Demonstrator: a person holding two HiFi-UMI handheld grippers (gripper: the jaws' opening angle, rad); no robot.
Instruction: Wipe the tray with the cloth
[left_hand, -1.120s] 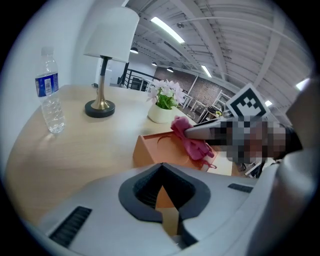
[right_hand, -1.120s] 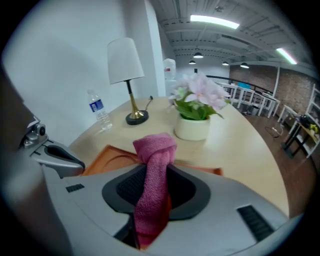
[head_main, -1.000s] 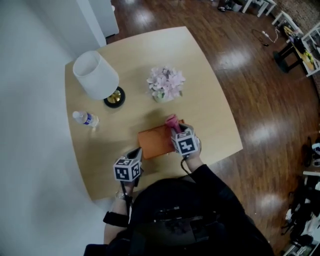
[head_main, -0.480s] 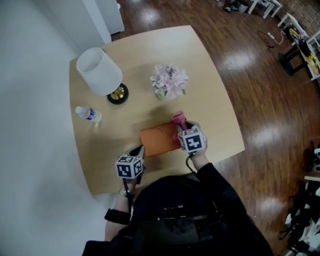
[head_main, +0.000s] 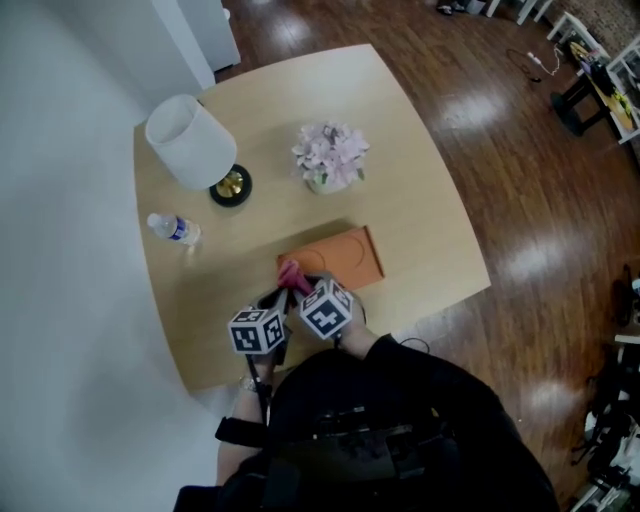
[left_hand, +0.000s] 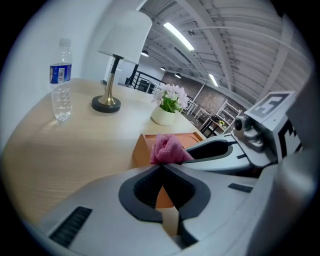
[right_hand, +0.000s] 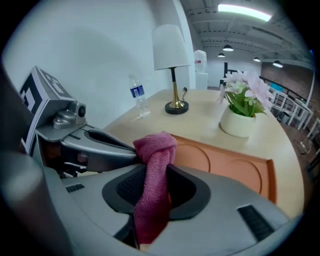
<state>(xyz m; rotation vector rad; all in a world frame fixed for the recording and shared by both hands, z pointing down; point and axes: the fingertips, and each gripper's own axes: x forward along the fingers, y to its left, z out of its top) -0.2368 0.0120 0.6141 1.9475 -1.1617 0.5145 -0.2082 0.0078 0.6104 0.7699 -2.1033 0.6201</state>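
Table (head_main: 425, 190) holds lamp (head_main: 192, 143), bottle (head_main: 174, 230), flowers (head_main: 330, 155) beyond tray (head_main: 345, 255); right gripper (head_main: 298, 288) clamps cloth (right_hand: 156, 150).

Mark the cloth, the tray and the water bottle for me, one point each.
cloth (right_hand: 156, 147): right gripper view, bunched top above the jaws.
tray (head_main: 348, 257): head view, bare floor of its right half.
water bottle (left_hand: 61, 97): left gripper view, clear body below the label.

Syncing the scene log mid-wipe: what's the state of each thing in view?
cloth: bunched, clamped in right gripper
right gripper: shut on cloth
left gripper: shut, nothing held
tray: flat on table
bottle: upright, capped
lamp: upright
flower pot: upright
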